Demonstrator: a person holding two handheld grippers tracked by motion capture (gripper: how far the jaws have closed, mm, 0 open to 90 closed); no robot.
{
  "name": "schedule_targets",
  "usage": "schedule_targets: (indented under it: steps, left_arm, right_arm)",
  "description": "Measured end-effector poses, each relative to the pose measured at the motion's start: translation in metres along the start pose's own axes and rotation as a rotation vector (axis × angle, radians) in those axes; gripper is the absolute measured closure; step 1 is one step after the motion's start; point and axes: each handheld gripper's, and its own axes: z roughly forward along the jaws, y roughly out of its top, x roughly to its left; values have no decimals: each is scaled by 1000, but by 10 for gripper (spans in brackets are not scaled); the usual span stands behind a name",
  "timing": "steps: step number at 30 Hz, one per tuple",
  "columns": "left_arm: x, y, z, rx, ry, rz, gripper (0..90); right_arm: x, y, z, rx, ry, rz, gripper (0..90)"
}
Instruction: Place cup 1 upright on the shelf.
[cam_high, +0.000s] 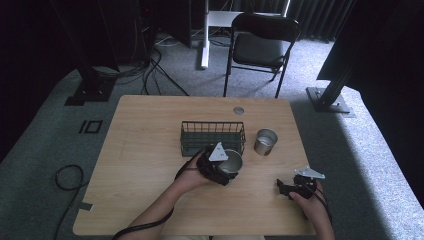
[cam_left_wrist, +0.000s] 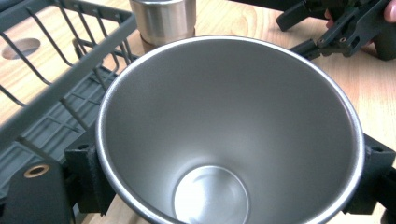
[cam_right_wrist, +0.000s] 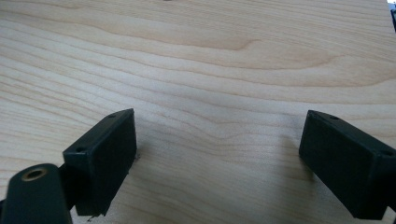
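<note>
Steel cup (cam_left_wrist: 229, 130), tapered, clamped across its rim between the jaws of the left tongs (cam_high: 220, 167); held just in front of the wire basket (cam_high: 212, 135), likely for loading into it. Second steel cup (cam_high: 265, 142) upright on the table (cam_high: 145, 150), right of the basket. Right tongs (cam_right_wrist: 217, 154) released, jaws wide over bare wood, parked near the table's front edge, apparently idle. Outer wall of the held cup hidden; contact with the table not discernible.

Left claw (cam_left_wrist: 229, 186) grips a steel cup (cam_left_wrist: 224, 121) beside a wire basket (cam_left_wrist: 60, 93).
</note>
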Motion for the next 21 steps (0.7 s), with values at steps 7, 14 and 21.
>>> schedule_targets:
  steps: [7, 14, 21]
  left_arm:
    - [2, 9, -16, -21, 23, -3, 141]
    - [6, 19, -34, -54, 38, -12, 141]
    - [10, 26, -46, -79, 68, -43, 141]
  right_arm:
    - [0, 0, 0, 0, 0, -1, 107]
    - [0, 0, 0, -1, 0, -4, 107]
    - [0, 0, 0, 0, 0, -3, 107]
